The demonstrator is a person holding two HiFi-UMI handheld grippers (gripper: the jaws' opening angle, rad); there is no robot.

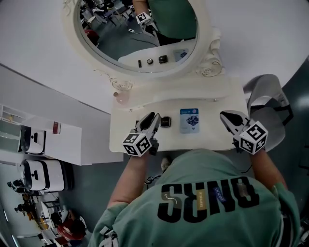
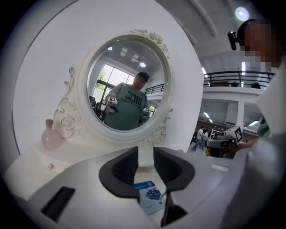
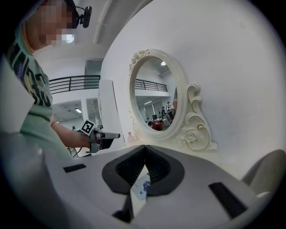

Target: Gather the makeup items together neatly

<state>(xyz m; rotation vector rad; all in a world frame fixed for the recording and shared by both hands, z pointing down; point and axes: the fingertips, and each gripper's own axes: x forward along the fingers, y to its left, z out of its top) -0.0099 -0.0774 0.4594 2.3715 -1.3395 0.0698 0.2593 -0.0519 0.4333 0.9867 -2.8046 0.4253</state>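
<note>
Below the mirror (image 1: pixel 120 46) the blue packet (image 1: pixel 189 120) and small dark compact (image 1: pixel 165 121) lie side by side, the pink bottle (image 1: pixel 120 96) by the mirror's left foot seemingly left to gather; left gripper (image 1: pixel 150 118) slightly apart and empty, right gripper (image 1: pixel 227 117) closed together.

White wall (image 1: pixel 38 29) carries an oval mirror (image 1: pixel 120 43) in a cream scrolled frame at 12 o'clock. Cream dressing table (image 1: pixel 222 96) at centre. White cabinet (image 1: pixel 65 142) at 9 o'clock, grey chair (image 1: pixel 265 91) at 3 o'clock (partly seen). Grey floor (image 1: pixel 94 188). Ceiling light (image 2: pixel 241 13) lit.
</note>
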